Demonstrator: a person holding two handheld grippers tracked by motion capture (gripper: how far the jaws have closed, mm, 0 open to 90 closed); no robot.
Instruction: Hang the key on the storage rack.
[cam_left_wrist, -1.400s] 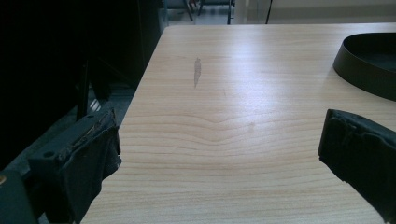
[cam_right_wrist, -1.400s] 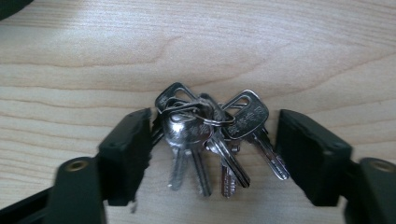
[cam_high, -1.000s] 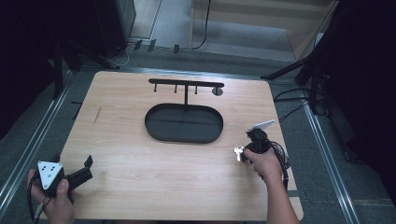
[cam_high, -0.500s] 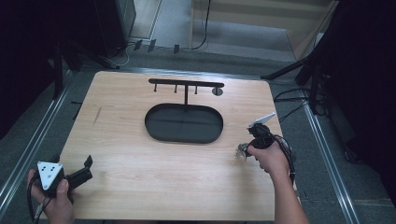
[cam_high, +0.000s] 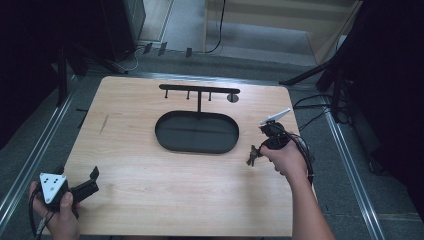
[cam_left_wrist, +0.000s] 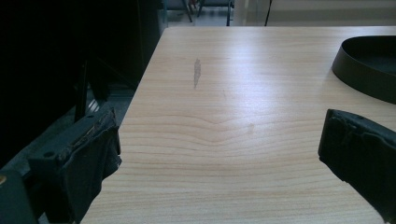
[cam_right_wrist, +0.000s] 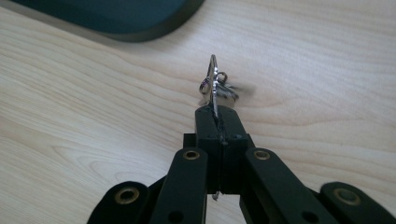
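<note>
Black linkage tongs (cam_right_wrist: 217, 114), brass-ringed pivots; left tongs (cam_high: 82, 187): grey dotted three-cornered plate; bare forearms.

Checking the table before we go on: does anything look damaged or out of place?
Only a dark grey smear on the wooden table, near its left side, like a scuff. The oval tray and hook rack sit straight.

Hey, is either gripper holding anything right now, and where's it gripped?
The right gripper pinches a metal key edge-on by its lower part; the small ring hangs free above. The left gripper is open, holding nothing.
</note>
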